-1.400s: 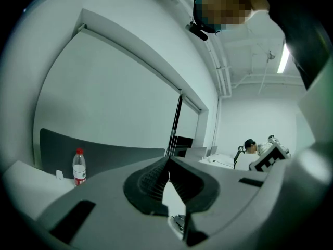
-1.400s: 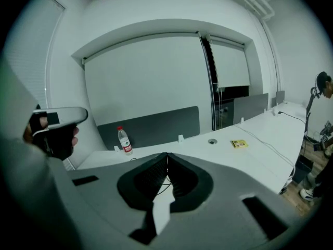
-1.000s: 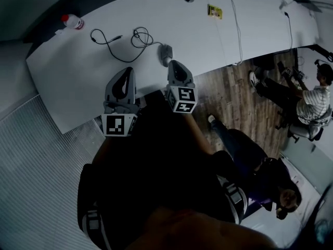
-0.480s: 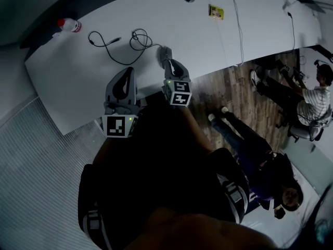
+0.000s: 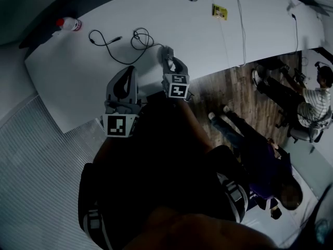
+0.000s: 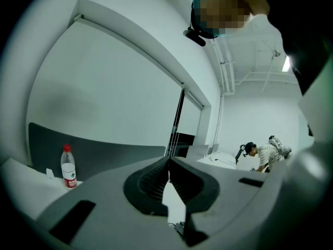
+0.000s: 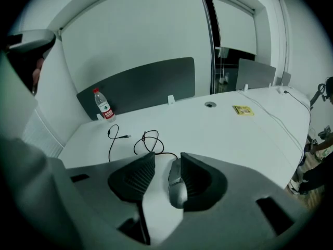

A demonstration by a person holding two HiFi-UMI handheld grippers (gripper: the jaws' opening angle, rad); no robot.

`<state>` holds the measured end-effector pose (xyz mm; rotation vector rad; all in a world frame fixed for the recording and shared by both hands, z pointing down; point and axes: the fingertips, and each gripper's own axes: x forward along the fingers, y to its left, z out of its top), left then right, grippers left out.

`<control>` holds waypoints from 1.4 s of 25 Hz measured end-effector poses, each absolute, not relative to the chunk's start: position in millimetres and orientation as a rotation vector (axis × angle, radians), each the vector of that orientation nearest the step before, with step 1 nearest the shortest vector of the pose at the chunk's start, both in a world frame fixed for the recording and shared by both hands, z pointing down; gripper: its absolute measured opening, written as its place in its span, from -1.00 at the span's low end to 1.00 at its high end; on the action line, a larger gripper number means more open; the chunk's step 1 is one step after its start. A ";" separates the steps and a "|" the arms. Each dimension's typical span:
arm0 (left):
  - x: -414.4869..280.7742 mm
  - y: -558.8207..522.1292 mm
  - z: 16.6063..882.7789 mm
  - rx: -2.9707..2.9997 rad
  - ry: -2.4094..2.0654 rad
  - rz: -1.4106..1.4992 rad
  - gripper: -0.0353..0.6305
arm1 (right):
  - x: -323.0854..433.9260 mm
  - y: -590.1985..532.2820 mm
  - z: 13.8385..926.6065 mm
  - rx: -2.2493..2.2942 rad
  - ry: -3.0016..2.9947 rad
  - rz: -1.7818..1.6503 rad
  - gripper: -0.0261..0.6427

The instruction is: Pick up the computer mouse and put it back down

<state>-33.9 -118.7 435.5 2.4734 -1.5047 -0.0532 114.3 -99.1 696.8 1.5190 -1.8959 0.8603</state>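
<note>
Possibly shoves grey rounded plastic computer mouse (image 7: pixel 177 189) sideways on closing: off-centre, just beside one finger, between just-opened, parted jaws of right gripper (image 7: pixel 167 160).

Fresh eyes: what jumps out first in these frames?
The right gripper draws the eye first. It is angled down at the near edge of the white desk with the computer mouse between its jaws, which have just been opening and do not clamp it. A black cable loops on the desk behind the mouse, and a red-capped bottle stands at the far left corner. The left gripper is shut and empty.
</note>
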 end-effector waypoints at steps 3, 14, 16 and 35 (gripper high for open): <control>-34.3 -118.0 445.0 2.465 -1.488 -0.011 -0.88 | 114.4 -99.4 711.9 1.490 -1.863 0.889 -0.43; -31.6 -129.1 457.7 2.437 -1.483 0.030 -0.88 | 120.5 -97.9 766.0 1.389 -1.731 0.994 -0.08; -30.2 -126.4 463.2 2.433 -1.466 0.056 -0.88 | 122.3 -96.6 775.6 1.376 -1.707 1.016 -0.06; -30.5 -137.4 470.8 2.389 -1.495 0.069 -0.88 | 115.6 -107.8 817.8 1.273 -1.656 1.083 -0.02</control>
